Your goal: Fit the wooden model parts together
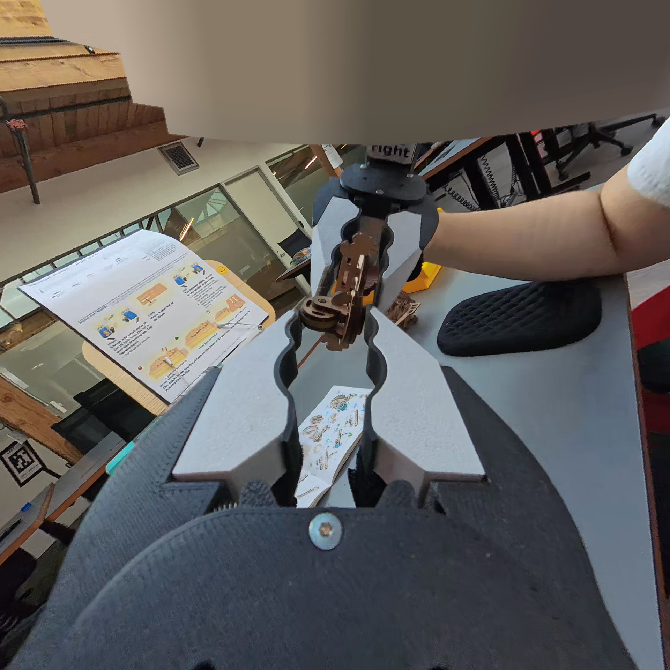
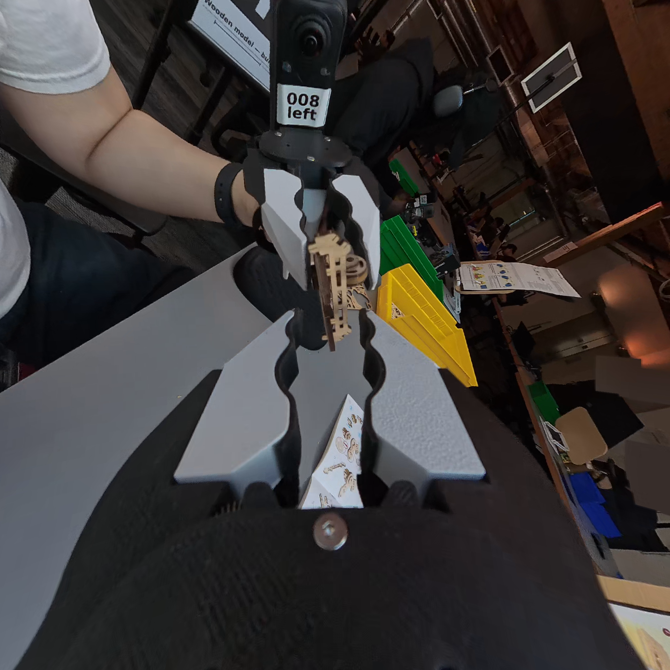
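A small wooden model (image 1: pixel 348 279) of dark and light laser-cut pieces hangs in the air between the two facing grippers. My left gripper (image 1: pixel 331 317) is shut across the model's wheel (image 1: pixel 317 315) and side plate. It also shows in the right wrist view (image 2: pixel 337 281), holding the model (image 2: pixel 335 290) by the wheel (image 2: pixel 355 268) end. My right gripper (image 2: pixel 328 317) stands around the model's other end, jaws a little apart, with gaps beside the plate. It shows in the left wrist view (image 1: pixel 350 299) too.
A grey table (image 2: pixel 108 380) lies below, with an open picture booklet (image 1: pixel 326 442), a black mesh pad (image 1: pixel 518 319) and a heap of loose wooden parts (image 1: pixel 402 311). Yellow bins (image 2: pixel 424 319) and green bins (image 2: pixel 406 246) stand behind. A clipboard with an instruction sheet (image 1: pixel 145 308) stands at the left. The grippers are tip to tip, or close to it.
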